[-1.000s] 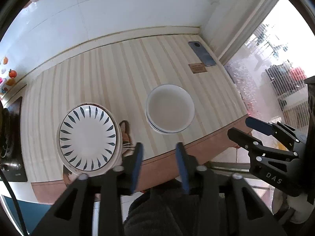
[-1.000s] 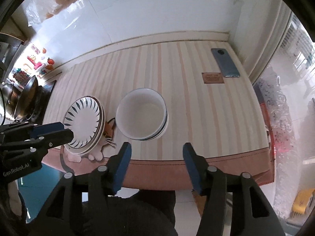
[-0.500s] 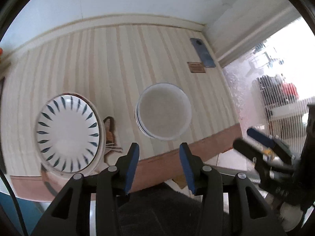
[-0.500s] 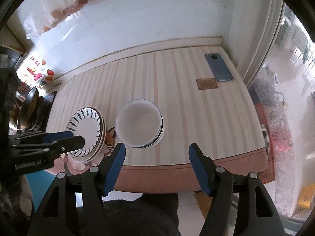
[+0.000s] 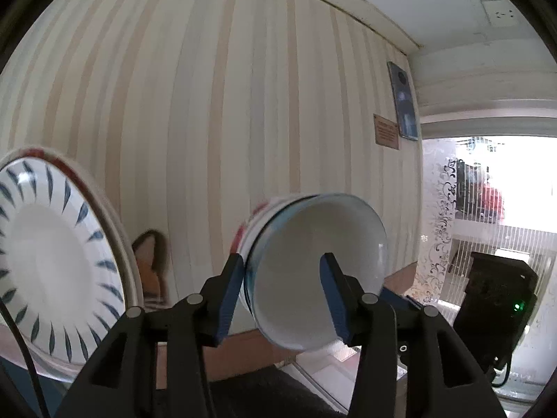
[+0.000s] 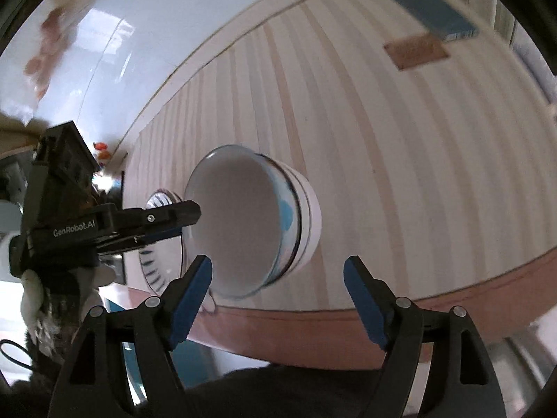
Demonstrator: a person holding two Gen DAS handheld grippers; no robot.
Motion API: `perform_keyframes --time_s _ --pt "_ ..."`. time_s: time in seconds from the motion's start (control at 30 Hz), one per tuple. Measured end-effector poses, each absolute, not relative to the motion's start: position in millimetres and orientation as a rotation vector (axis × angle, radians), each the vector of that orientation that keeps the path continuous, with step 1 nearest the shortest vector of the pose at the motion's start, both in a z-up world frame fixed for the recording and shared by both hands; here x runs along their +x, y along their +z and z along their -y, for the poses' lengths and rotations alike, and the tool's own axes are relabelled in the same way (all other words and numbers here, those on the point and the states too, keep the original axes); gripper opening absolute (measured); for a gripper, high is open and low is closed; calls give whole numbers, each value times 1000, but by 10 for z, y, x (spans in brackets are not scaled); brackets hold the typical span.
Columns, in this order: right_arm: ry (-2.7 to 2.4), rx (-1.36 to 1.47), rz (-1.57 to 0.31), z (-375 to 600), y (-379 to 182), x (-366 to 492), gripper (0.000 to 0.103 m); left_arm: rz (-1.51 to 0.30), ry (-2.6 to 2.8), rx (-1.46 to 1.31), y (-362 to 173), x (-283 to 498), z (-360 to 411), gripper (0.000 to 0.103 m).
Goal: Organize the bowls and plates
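The stacked bowls [image 5: 313, 264] on the counter [image 5: 216, 111] were straddled at their left rim by the open left tongs [image 5: 282, 296] (the nearer pair), while the right tongs [image 6: 278, 299] gaped empty just short.

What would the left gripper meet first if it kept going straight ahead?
Most likely the rim of the top bowl: the left gripper has its open jaws straddling that rim, one outside, one apparently inside, though depth is unclear.
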State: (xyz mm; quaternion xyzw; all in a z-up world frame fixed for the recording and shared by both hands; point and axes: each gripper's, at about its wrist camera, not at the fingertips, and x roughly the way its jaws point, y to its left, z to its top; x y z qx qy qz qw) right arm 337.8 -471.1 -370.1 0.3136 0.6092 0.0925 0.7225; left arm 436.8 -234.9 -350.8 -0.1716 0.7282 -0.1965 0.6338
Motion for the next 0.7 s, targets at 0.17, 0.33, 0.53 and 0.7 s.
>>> perform_keyframes --time_s 0.17,0.33,0.53,0.7 --pt "239 812 -1369 4767 -4015 3468 81 -1704 -459 -375 -3652 4452 2367 43" --pt "270 864 -1412 4741 -4289 3554 81 -1732 -464 -337 -3795 4482 2380 43" --pt "302 965 -1441 4740 -4536 3595 81 -1802 -483 -336 -4038 4448 2397 43" --pt "310 1012 -1446 4719 -4668 3634 79 -1790 -501 -391 -4113 4408 2353 46"
